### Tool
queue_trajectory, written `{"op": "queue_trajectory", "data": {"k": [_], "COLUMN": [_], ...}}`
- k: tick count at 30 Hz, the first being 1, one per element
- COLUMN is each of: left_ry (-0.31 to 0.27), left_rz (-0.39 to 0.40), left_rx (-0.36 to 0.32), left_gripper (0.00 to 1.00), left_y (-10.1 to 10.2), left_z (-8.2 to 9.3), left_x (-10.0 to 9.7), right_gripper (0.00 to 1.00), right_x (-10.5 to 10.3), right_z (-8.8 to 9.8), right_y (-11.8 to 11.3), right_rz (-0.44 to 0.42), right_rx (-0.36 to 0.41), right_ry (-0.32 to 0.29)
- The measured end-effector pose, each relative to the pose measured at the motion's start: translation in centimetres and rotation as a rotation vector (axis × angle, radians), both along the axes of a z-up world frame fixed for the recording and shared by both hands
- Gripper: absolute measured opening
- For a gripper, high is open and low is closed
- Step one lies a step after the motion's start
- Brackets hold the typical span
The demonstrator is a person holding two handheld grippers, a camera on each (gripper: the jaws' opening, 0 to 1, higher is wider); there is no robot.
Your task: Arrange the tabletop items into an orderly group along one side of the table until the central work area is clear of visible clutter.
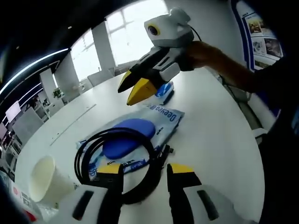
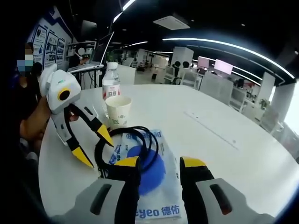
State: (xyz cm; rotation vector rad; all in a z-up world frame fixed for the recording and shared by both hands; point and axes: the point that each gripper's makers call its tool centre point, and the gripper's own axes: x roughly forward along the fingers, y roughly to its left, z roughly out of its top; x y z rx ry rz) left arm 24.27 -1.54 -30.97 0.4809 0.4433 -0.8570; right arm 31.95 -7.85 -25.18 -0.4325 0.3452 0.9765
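While both grippers hang over the round white table (image 2: pixel 243 154), the clutter sits bunched between them. In the left gripper view the left gripper (image 1: pixel 145 171) has its 2 yellow-tipped jaws parted, nothing between them, just above the near loop of a coiled black cable (image 1: pixel 117 158). The cable lies on a blue-and-white plastic packet (image 1: pixel 161 122) printed with "Deeyeo" lettering, and a dark blue oval shape (image 1: pixel 127 136), perhaps a pad inside the packet, shows through the coil. A white paper cup (image 1: pixel 46 179) lies tilted at the lower left of this view. The right gripper (image 1: pixel 134 88), held in a hand (image 1: pixel 202 52), hovers beyond the packet with its jaws narrowly apart, near a small blue item (image 1: pixel 164 89).

In the right gripper view the right gripper's jaws stand apart and empty over the packet. The cup stands upright there, just in front of a capped water bottle (image 2: pixel 111 82), both beyond the cable.
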Motion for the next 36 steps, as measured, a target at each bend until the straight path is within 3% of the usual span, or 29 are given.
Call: {"op": "queue_trajectory", "data": {"k": [13,23,26,36], "left_ry": [0.033,0.117,0.115,0.127], "left_rz": [-0.013,-0.006,-0.004,-0.013], "left_rx": [0.002,-0.011,-0.014,-0.003], "left_gripper": [0.31,0.25,0.25,0.18], "left_y": [-0.1,0.0,-0.1,0.1], "left_z": [-0.8,-1.7,-1.6,-1.5], "left_x": [-0.2,-0.6,-0.7,-0.8], "right_gripper": [0.3,0.28,0.28,0.25], "right_x": [-0.4,0.1,0.9,0.5], "right_z": [-1.6,-3.1,-3.7,-4.7], "right_y": [2.0,4.0,4.3,5.2], "right_rz": [0.034,0.052,0.042,0.05], "right_rx": [-0.007,-0.027,-0.053,-0.039], "right_ry": [0.024,0.044,0.032,0.067]}}
